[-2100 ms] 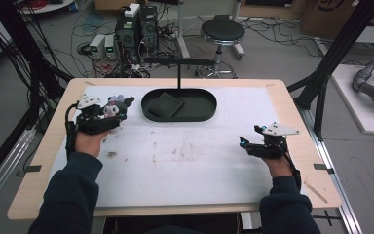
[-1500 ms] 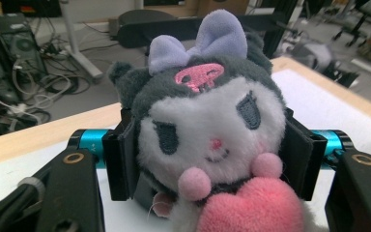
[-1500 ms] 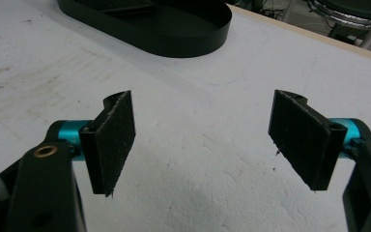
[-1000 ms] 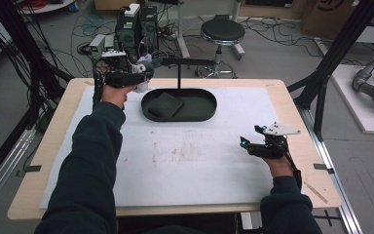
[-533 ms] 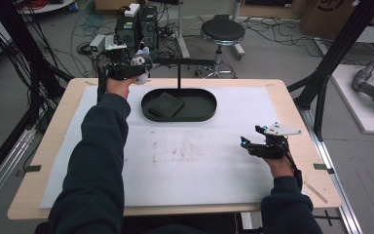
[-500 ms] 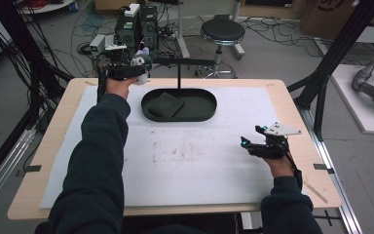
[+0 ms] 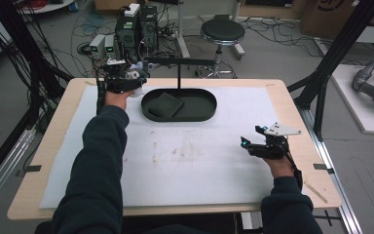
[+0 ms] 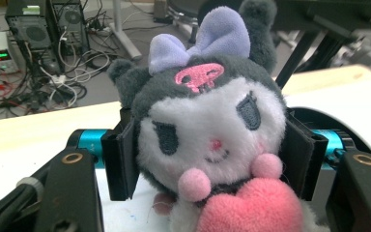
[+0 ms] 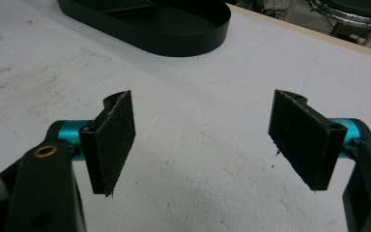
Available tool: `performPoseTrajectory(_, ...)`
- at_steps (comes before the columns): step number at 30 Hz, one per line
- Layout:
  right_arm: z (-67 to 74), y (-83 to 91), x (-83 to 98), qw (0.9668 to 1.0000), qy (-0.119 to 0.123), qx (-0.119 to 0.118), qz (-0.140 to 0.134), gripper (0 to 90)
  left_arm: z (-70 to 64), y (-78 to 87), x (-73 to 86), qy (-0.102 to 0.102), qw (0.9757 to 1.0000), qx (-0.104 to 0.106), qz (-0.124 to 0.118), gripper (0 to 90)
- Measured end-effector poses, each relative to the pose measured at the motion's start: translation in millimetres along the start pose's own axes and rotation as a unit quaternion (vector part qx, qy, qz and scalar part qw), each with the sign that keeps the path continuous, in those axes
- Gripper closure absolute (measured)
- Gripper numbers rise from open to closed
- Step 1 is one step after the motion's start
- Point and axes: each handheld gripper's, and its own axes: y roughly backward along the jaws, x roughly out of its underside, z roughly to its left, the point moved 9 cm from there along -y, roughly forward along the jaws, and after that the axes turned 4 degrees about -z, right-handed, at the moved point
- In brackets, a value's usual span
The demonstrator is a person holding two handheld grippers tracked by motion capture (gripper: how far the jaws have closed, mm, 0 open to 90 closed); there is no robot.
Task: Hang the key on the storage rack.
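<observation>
Already the left gripper (image 8: 207,159) had its pads clamped on the plush toy (image 8: 207,140), held just left of the black oval tray (image 7: 209,114); setting it inside looked outstanding. Well away, the right gripper (image 9: 205,140) sat wide open, empty.

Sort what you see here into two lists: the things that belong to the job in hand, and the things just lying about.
In the job:
- plush toy, gripped between the left gripper's jaws
- black oval tray with its stand, beside that gripper

Lying about:
- right gripper, jaws open over bare table
- round stool
- computer boxes and cables on the floor
</observation>
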Motion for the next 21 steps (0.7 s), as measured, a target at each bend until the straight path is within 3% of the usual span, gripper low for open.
performPoseTrajectory(5, -0.1, 0.3, 0.0, 1.0000, 0.001, 0.001, 0.000, 25.2, -2.3, -9.6, 11.8, -0.021, 0.9996, -0.010, 0.016, 33.6)
performPoseTrajectory(14, 0.0, 0.6, 0.2, 1.0000, 0.000, -0.002, -0.001, 25.2, 0.2, -18.3, 28.5, -0.033, 0.9985, -0.031, 0.031, 28.2)
performPoseTrajectory(21, -1.2, -0.1, 1.3, 1.0000, 0.001, -0.001, 0.000, 25.2, 9.4, -5.6, 34.1, -0.011, 0.9996, -0.020, 0.014, 22.7)
